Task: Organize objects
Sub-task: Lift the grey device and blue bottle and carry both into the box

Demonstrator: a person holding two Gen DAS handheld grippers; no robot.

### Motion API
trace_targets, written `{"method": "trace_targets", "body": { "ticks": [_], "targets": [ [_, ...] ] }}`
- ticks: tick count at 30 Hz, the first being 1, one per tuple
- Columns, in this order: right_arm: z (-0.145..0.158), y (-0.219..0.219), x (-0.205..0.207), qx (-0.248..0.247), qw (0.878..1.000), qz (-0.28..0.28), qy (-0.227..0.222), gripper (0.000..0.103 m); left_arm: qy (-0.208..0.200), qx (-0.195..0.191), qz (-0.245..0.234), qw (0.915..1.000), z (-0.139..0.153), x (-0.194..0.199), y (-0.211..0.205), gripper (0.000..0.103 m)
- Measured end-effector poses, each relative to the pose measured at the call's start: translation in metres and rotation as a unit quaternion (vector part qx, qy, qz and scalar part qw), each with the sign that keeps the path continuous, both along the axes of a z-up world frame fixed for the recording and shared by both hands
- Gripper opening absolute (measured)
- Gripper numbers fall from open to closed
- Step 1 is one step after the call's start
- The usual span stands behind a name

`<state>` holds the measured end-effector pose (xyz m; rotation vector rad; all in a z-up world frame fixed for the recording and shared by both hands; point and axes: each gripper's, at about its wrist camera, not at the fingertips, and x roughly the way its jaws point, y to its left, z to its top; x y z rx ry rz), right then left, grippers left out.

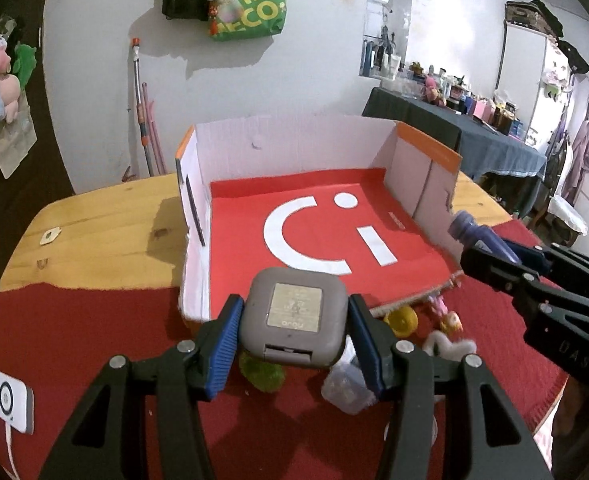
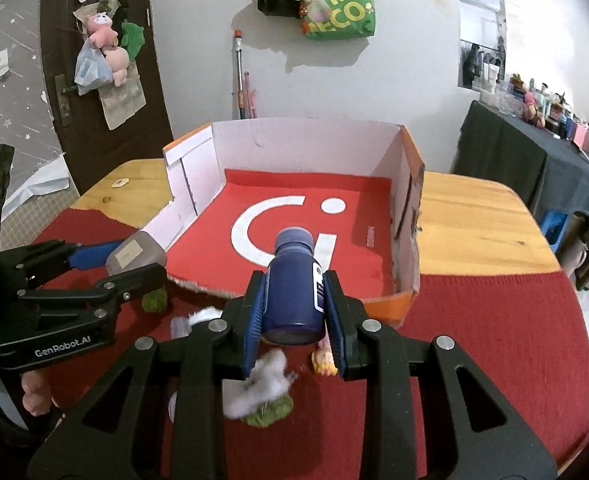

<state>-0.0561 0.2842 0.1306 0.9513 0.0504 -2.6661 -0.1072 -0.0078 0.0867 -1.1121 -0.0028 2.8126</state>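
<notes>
Left wrist view
Left gripper (image 1: 292,330): clenched on the grey square device (image 1: 292,322), which is held off the red cloth (image 1: 54,340) just in front of the box's open near edge.
Grip: the device's rounded sides are pinched by the blue pads (image 1: 224,350); a twist-out is judged possible.
Clutter below: a green fuzzy toy (image 1: 262,374), a clear plastic piece (image 1: 344,390) and a yellow toy (image 1: 402,320) lie under the load; they could be knocked if the device is lowered early.
Right gripper (image 1: 490,256): seen at the right edge, close by; the two loads could be bumped together at the box mouth.

Right wrist view
Right gripper (image 2: 294,312): clamped on the dark blue bottle (image 2: 294,284), held lengthwise, cap toward the cardboard box (image 2: 306,136).
Slip risk: smooth round bottle, probably gripped mid-body; it could slide forward.
Box: torn front lip (image 2: 198,286) could be caught.
Box floor (image 2: 294,200): nothing is seen inside it.
</notes>
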Motion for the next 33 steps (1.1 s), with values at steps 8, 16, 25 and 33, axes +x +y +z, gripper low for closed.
{"method": "trace_targets", "body": {
  "ticks": [8,16,25,33],
  "targets": [
    [0.006,-0.007,-0.025,-0.002,1.0,0.006,-0.006,0.027,-0.002,0.003,0.003,1.0,0.004,-0.029,-0.006,0.055],
    [0.002,-0.009,-0.052,-0.003,1.0,0.006,-0.02,0.027,-0.009,0.004,0.007,0.9999,0.002,-0.055,-0.009,0.055],
    [-0.006,-0.008,-0.081,-0.006,0.999,0.002,-0.04,0.027,-0.021,0.0,0.005,0.9998,-0.006,-0.085,-0.004,0.055],
    [-0.023,-0.007,-0.107,-0.006,0.997,-0.004,-0.072,0.027,-0.062,0.014,-0.001,0.998,-0.025,-0.111,-0.001,0.055]
  ]
}}
